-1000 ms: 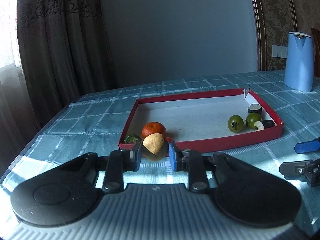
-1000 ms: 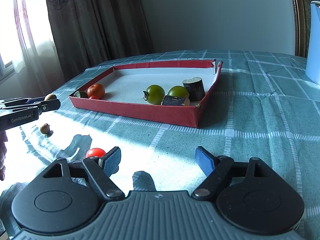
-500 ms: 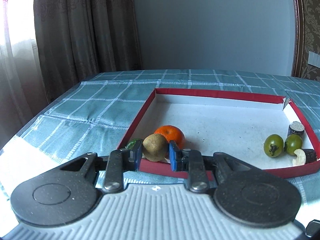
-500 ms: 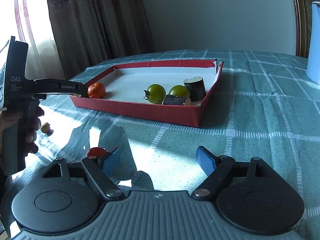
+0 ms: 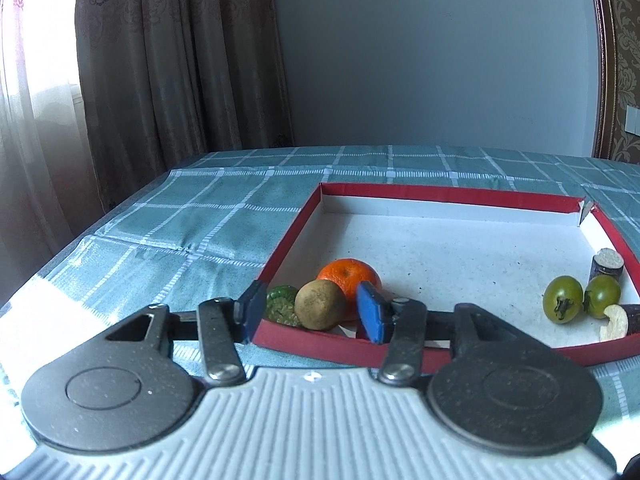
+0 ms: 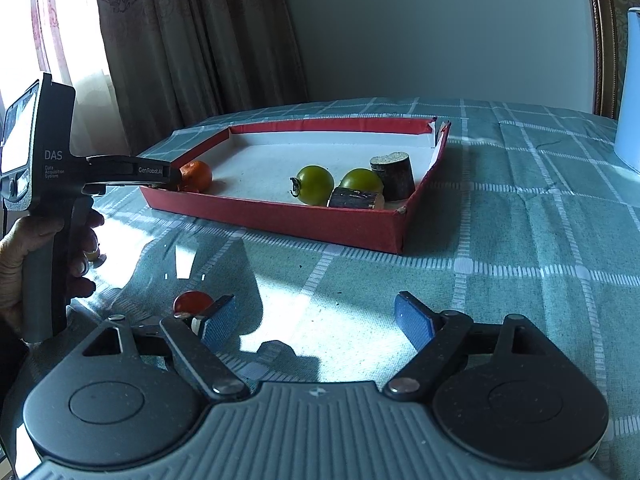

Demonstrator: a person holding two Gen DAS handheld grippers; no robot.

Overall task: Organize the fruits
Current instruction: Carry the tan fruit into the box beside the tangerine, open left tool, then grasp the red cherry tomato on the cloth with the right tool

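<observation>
A red tray (image 5: 460,196) with a white floor lies on the checked tablecloth. In its near left corner sit a brown round fruit (image 5: 320,305), an orange mandarin (image 5: 349,277) and a small green fruit (image 5: 282,307). My left gripper (image 5: 312,314) is open over that corner, and the brown fruit lies loose between its blue pads. Two green tomatoes (image 5: 563,304) and dark cut pieces (image 5: 607,263) sit at the tray's right end. My right gripper (image 6: 316,322) is open and empty above the cloth, with a red tomato (image 6: 192,301) just beyond its left finger (image 6: 218,317).
In the right wrist view the tray (image 6: 288,212) is ahead, and the left gripper's handle (image 6: 48,184) and the hand holding it stand at the left. A light blue jug (image 6: 630,88) stands at the far right. A small object lies on the cloth behind the hand.
My left gripper has carried the brown fruit over the tray's near left corner and opened; the fruit now rests in the tray. My right gripper has hardly moved.
</observation>
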